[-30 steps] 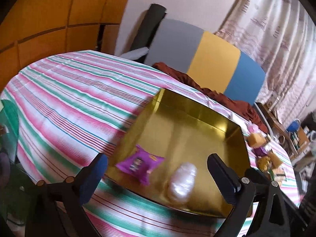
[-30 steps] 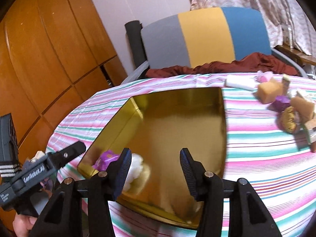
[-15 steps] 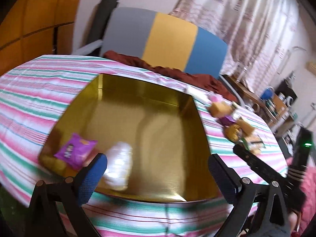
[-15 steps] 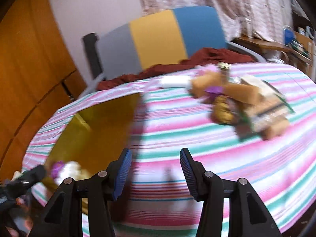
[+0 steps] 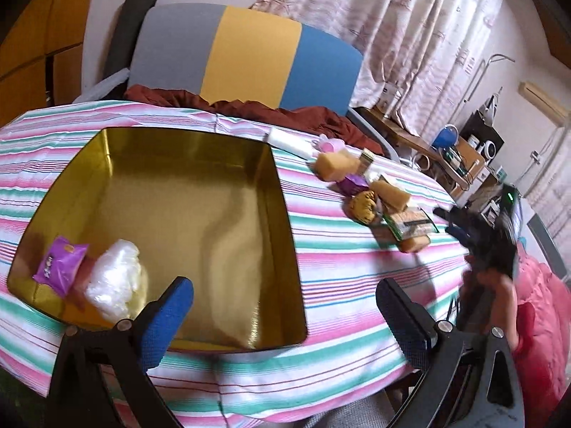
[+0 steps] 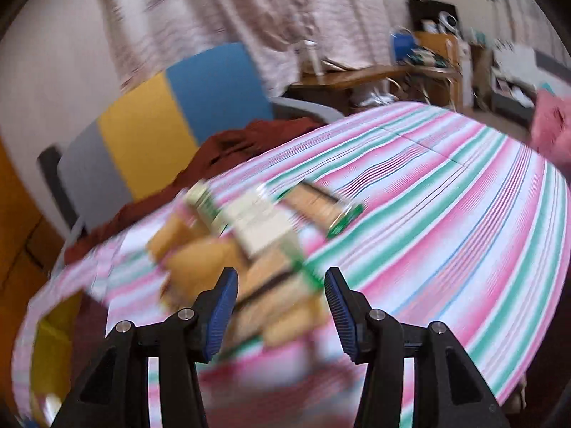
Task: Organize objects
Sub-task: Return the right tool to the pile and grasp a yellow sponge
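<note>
A gold tray (image 5: 200, 210) sits on the striped tablecloth (image 5: 342, 278). A purple packet (image 5: 60, 265) and a white wrapped packet (image 5: 114, 281) lie in its near left corner. Right of the tray is a pile of snacks (image 5: 378, 196), with tan blocks and green-edged packs. My left gripper (image 5: 285, 321) hangs open over the tray's near edge, holding nothing. My right gripper (image 6: 281, 306) is low over the snack pile (image 6: 249, 235), blurred by motion. Its jaws are closing, with packs lying between the fingers, but the pads do not press on any. The left wrist view shows the right gripper (image 5: 481, 228) as a dark blur beside the pile.
A chair (image 5: 246, 57) with a grey, yellow and blue back stands behind the table, a dark red cloth (image 5: 285, 114) on its seat. A white bar (image 5: 289, 141) and a pink item (image 5: 330, 146) lie behind the pile. A cluttered desk (image 6: 374, 75) and a pink cushion (image 5: 546, 321) are at right.
My right gripper swung right, from over the tray to the snack pile, and its jaws narrowed. My left gripper turned right, so the pile and the right hand came into its view.
</note>
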